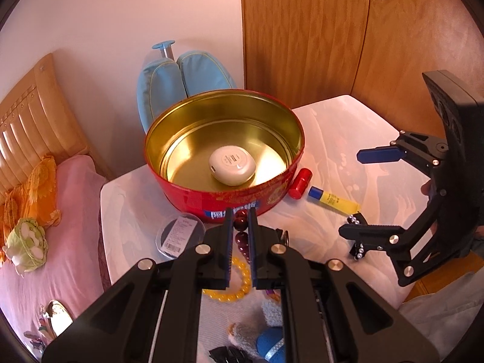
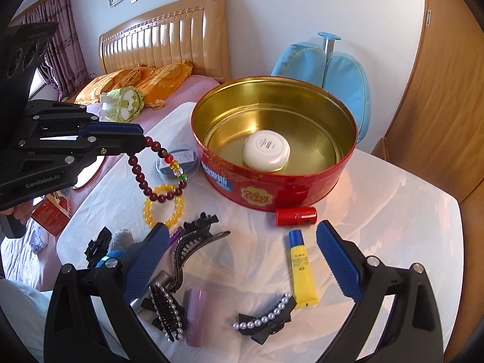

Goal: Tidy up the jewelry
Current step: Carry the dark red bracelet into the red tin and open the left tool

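My left gripper (image 1: 241, 216) (image 2: 137, 142) is shut on a dark red bead bracelet (image 2: 145, 181) (image 1: 241, 237), which dangles above the white table left of the red round tin (image 2: 302, 187) (image 1: 211, 199). The tin's gold inside holds a white round case (image 2: 266, 150) (image 1: 232, 165). A yellow bead bracelet (image 2: 163, 205) (image 1: 230, 295) lies under the hanging beads. My right gripper (image 2: 242, 239) (image 1: 360, 190) is open, hovering over a yellow tube (image 2: 302, 269) (image 1: 334, 201) and a pearl bow clip (image 2: 266, 317).
A red cylinder (image 2: 296, 216) (image 1: 300, 183) lies by the tin. A black claw clip (image 2: 193, 242), a pearl comb clip (image 2: 168, 311), a purple tube (image 2: 195, 317) and a round lidded case (image 2: 178, 163) (image 1: 178, 236) crowd the table's near left. A bed (image 2: 187, 90) stands left, a wooden wardrobe (image 2: 438, 106) right.
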Tool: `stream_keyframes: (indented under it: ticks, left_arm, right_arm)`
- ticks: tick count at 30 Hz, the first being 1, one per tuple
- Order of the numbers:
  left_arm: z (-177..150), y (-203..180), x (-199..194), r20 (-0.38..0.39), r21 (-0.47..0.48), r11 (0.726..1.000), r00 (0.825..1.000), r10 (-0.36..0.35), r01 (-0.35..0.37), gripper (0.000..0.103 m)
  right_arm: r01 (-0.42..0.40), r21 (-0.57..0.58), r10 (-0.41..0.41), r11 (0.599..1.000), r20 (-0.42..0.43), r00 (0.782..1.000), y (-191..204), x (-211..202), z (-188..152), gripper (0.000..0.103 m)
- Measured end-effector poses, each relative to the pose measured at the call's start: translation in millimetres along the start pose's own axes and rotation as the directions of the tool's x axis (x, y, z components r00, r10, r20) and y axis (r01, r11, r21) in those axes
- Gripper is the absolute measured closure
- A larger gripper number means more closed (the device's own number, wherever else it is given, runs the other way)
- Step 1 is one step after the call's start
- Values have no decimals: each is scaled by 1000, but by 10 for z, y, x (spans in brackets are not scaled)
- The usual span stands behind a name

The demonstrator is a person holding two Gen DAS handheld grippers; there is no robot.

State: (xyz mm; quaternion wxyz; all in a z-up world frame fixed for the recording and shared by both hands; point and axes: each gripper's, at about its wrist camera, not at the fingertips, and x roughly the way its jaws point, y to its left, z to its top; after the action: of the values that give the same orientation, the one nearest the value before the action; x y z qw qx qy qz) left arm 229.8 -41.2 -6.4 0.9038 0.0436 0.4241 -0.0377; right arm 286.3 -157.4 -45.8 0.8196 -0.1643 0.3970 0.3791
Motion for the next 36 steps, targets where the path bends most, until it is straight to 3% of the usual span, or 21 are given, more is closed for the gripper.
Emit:
stream_keyframes:
  ticks: [7, 12, 18, 25, 36]
  left_arm:
    - [535, 231, 128, 78, 84, 996, 997, -9, 2, 94]
    - [858, 365, 451, 93, 109, 994, 995, -22, 12, 94]
    - [1055, 405, 1104, 28, 132, 991, 999, -28, 24, 94]
    - [1050, 552, 1709, -58, 141, 990, 998, -12, 20, 94]
    - [975, 656, 2112, -132, 151, 989, 991, 13, 7, 94]
  right_arm:
    - [64, -31, -62, 997, 51, 997, -169, 185, 484, 4]
    - [101, -28, -99, 995, 47, 994, -358, 488, 777, 4]
    - [115, -15, -115, 993, -9, 993, -586, 940, 1037, 4]
    - [121, -33, -123, 992, -83, 989, -682, 1335, 1140, 4]
    - [116, -45, -122, 992, -151, 981, -726, 1535, 1131, 4]
